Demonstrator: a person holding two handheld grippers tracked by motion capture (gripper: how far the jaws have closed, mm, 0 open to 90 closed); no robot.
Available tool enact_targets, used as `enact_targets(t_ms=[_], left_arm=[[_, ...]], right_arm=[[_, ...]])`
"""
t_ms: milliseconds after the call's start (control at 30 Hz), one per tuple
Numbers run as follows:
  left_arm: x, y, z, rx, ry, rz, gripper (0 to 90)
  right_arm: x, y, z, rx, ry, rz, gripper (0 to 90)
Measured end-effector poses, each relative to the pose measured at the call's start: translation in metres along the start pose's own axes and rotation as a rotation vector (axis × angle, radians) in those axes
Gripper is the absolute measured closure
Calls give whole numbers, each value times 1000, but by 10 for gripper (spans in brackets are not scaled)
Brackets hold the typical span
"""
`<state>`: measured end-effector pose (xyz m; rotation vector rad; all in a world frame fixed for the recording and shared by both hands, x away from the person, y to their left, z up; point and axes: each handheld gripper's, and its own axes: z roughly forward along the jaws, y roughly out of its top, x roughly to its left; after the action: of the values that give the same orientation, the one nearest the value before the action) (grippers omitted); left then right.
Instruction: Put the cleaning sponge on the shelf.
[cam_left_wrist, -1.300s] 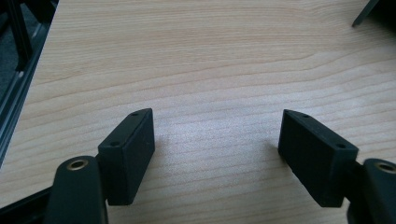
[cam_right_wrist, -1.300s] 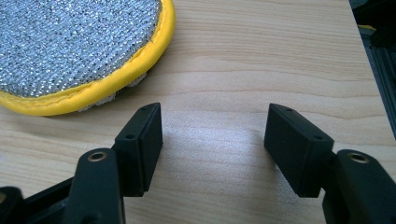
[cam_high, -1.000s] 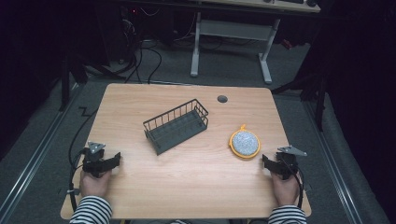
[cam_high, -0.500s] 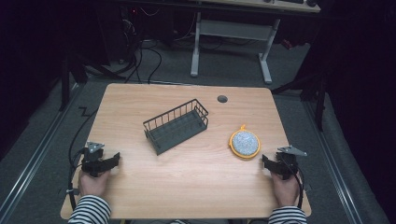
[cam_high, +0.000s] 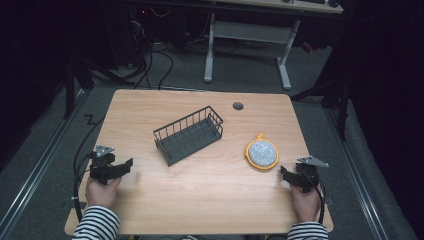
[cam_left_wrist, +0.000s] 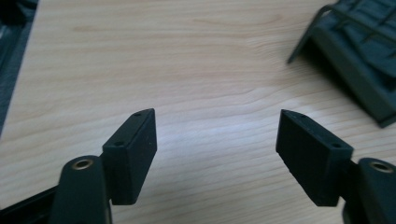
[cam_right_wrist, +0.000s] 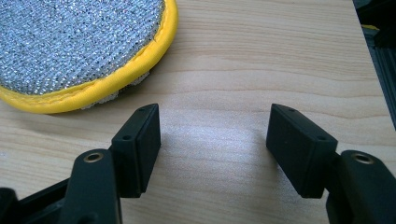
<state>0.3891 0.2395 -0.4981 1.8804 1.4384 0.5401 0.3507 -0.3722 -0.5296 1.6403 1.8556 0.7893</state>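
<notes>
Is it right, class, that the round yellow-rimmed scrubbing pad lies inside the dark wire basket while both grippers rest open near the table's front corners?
Not quite. The scrubbing pad lies on the bare table, right of the wire basket and apart from it, as the high view shows. Both the left gripper and right gripper are open.

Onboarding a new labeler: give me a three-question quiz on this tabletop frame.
1. True or false: the round scrubber lies inside the wire basket.
2. Which gripper is nearer the scrubber: A left gripper, B right gripper?
3. What is between the right gripper's jaws?

Key:
1. False; it lies on the table, apart from the basket.
2. B.
3. Nothing; both grippers are open over bare wood.
</notes>
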Motion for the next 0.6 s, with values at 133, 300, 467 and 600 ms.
enact_targets(t_ms=[133,300,467,600], left_arm=[[-8,11,-3,6,-38,7,284],[-18,23,-8,-12,-84,6,288],[-35,35,-16,-24,-80,56,286],[-49,47,-19,-37,-102,80,284]], right_arm=[[0,0,0,1,0,-1,354],[0,0,0,1,0,-1,354],[0,0,0,0,-1,-2,353],[0,0,0,1,-1,-2,352]])
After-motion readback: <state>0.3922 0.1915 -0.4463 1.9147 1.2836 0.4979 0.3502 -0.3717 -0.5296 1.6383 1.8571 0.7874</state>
